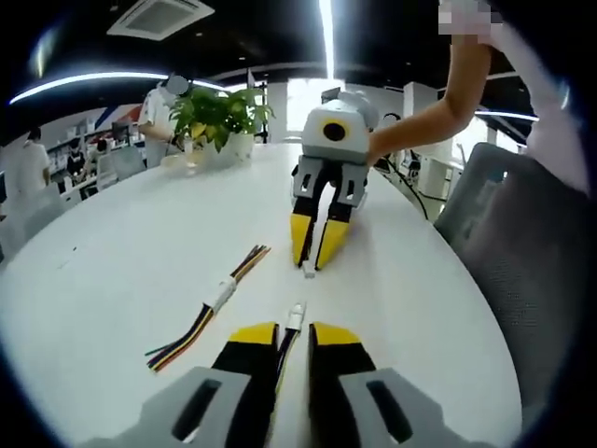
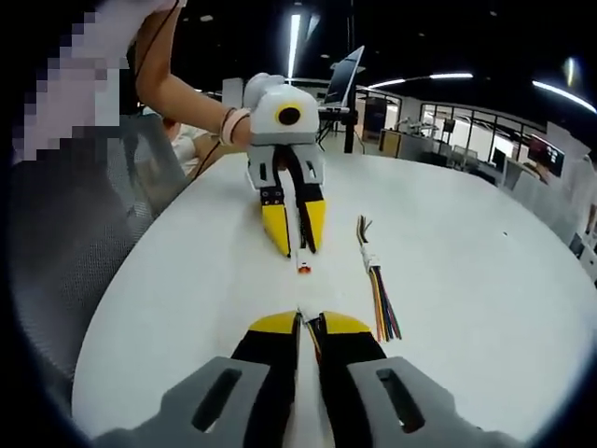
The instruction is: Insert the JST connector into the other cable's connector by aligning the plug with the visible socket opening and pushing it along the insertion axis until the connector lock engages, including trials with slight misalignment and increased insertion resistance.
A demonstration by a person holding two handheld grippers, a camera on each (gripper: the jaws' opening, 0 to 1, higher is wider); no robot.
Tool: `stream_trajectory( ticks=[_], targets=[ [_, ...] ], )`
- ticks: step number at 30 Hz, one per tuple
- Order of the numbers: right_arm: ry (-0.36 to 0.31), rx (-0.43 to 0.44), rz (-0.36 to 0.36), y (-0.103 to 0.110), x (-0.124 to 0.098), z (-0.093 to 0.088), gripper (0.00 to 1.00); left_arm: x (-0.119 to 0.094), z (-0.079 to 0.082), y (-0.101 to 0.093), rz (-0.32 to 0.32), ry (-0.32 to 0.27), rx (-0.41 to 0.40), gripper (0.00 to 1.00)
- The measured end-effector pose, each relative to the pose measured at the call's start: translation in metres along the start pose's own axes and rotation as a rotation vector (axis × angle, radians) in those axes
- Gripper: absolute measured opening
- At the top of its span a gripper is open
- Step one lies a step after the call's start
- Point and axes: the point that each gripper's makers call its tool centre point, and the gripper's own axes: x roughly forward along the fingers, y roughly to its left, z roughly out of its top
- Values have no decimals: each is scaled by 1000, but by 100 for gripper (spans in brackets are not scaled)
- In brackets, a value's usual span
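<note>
2 hand-held grippers face each other across a round white table [image 1: 112, 252] in an open-plan office, their yellow tips well apart.

In the left gripper view, the left gripper [image 1: 293, 329] has its jaws closed to a narrow gap on a cable, whose white JST connector [image 1: 296, 315] juts forward past the tips. Opposite it, the right gripper [image 1: 315, 250] points its tips down toward the tabletop, pinching the other cable's connector [image 1: 309, 270], a small white piece that pokes out below the tips. A bare forearm [image 1: 429, 117] reaches in from the right behind it.

In the right gripper view, the right gripper [image 2: 311, 323] is likewise nearly closed on its cable, the white end just showing between the tips. The left gripper [image 2: 298, 235] faces it, its connector [image 2: 304, 267] hanging low, close to the table. The 2 connectors are apart, with bare tabletop between them.

A spare cable [image 1: 210, 306] of multicoloured wires with a white joined connector in the middle lies loose on the table just beside the line between the grippers, not across it; it appears at [image 2: 375, 280] too. A potted plant [image 1: 222, 117] stands at the table's far edge, a grey mesh chair [image 1: 522, 252] sits at the side, and a monitor [image 2: 343, 75] stands beyond the table.
</note>
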Motion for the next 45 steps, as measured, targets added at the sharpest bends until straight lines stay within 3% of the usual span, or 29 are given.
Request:
stream_trajectory(
  ticks=[8,21,27,45],
  targets=[
    [-9,19,-11,-1,-2,1,5,1,1,1,8,-9,-6,1],
    [-7,70,-22,-5,-1,2,4,1,2,0,19,-28,-34,0],
    [-28,143,-35,-10,5,5,4,1,2,-1,17,-31,-41,0],
    [-22,111,-34,-10,20,13,4,2,3,0,25,-28,-54,0]
  ],
)
